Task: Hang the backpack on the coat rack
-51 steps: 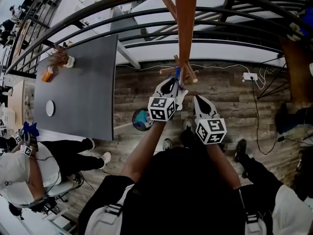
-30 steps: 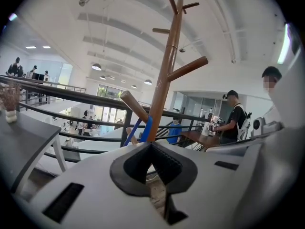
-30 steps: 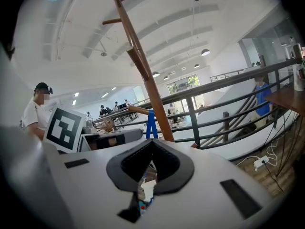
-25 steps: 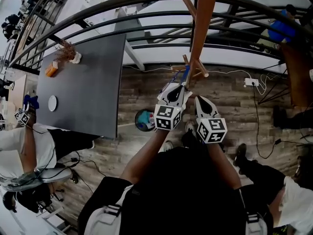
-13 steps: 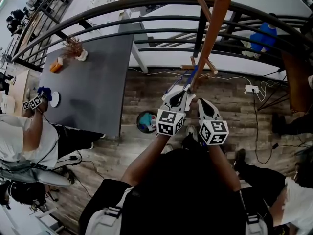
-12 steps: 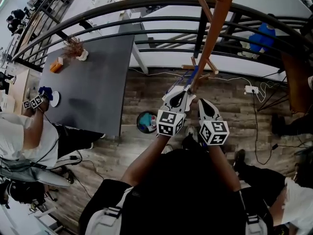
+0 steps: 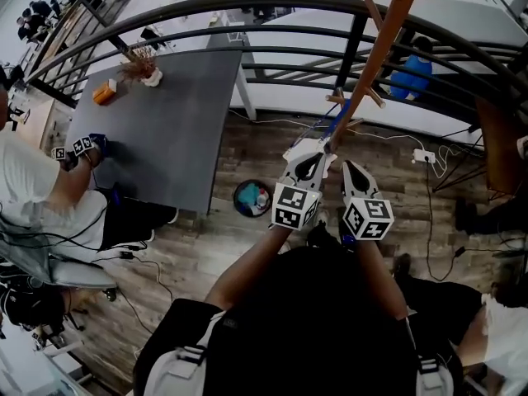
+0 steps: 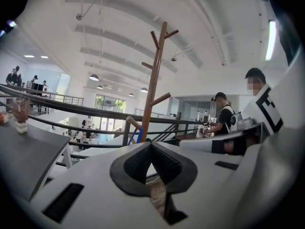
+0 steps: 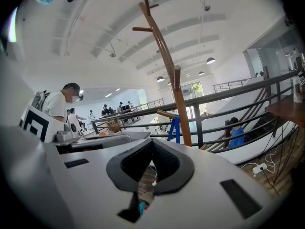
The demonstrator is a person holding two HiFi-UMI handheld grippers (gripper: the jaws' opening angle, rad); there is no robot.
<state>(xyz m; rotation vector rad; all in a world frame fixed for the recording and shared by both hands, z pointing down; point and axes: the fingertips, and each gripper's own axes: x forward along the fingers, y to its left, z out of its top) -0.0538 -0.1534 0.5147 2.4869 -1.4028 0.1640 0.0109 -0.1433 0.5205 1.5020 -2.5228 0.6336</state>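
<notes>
The wooden coat rack [image 7: 375, 60] leans across the head view from the top right, its lower pegs just past my grippers. A blue strap [image 7: 341, 118] hangs at those pegs. I cannot make out the backpack's body in any view. My left gripper [image 7: 320, 145] points at the pole's lower part with its tip beside the strap, jaws shut. My right gripper [image 7: 346, 165] is close beside it, also shut. In the left gripper view the rack [image 8: 153, 87] and strap [image 8: 134, 136] stand beyond the jaws. The right gripper view shows the rack [image 9: 174, 94] and strap [image 9: 174, 127] too.
A black curved railing [image 7: 247, 7] runs behind the rack. At left is a grey table [image 7: 165, 114] with a dried plant [image 7: 142, 63] and a seated person [image 7: 41, 196]. A round bin [image 7: 252, 198] sits on the wood floor; cables and a power strip [image 7: 425, 155] lie at right.
The view has swung, so the rack now sits further right and more tilted. Both grippers stay together at the lower pegs, a little further right. The seated person has shifted up the frame.
</notes>
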